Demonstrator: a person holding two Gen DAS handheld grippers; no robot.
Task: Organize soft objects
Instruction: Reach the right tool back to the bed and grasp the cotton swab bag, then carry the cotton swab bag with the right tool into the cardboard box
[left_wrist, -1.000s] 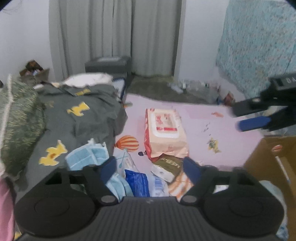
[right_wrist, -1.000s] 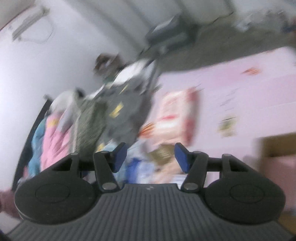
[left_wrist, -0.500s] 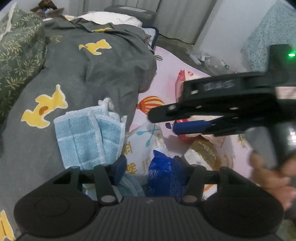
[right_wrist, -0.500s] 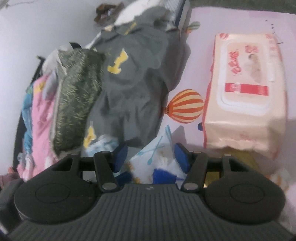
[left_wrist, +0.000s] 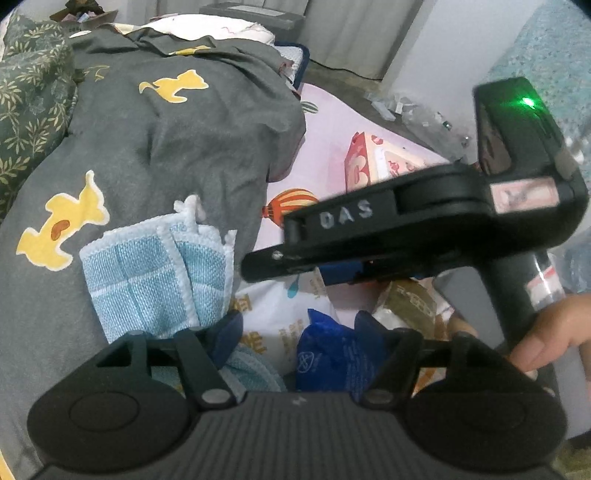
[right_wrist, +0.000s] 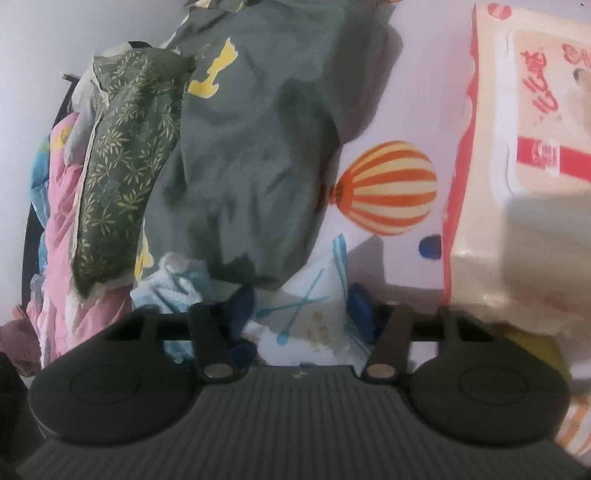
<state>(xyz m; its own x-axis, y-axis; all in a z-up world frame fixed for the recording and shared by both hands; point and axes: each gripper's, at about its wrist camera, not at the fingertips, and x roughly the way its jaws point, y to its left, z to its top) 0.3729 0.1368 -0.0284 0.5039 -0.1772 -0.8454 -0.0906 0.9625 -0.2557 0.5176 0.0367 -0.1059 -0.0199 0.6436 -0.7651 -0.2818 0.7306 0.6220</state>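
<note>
A white printed pack (right_wrist: 310, 306) lies on the pink sheet between the fingertips of my right gripper (right_wrist: 302, 301). Its jaws are closing and the pads stand at the pack's edges without clearly pressing it. In the left wrist view that right gripper (left_wrist: 369, 229) reaches in from the right, held by a hand (left_wrist: 546, 332). My left gripper (left_wrist: 299, 328) hangs low over a blue plastic pack (left_wrist: 332, 354); its jaws are opening and hold nothing. A light blue towel (left_wrist: 155, 273) lies under its left finger.
A grey blanket (left_wrist: 166, 147) with yellow figures covers the left side, beside a green leaf-print pillow (right_wrist: 122, 166) and a pink quilt (right_wrist: 62, 192). A large wet-wipes pack (right_wrist: 517, 147) lies to the right. An olive pack (left_wrist: 406, 302) sits near the blue one.
Both grippers have come down toward the pile of packs. The right one swung in from a blurred high view to straddle the white pack, and its jaws have narrowed.
</note>
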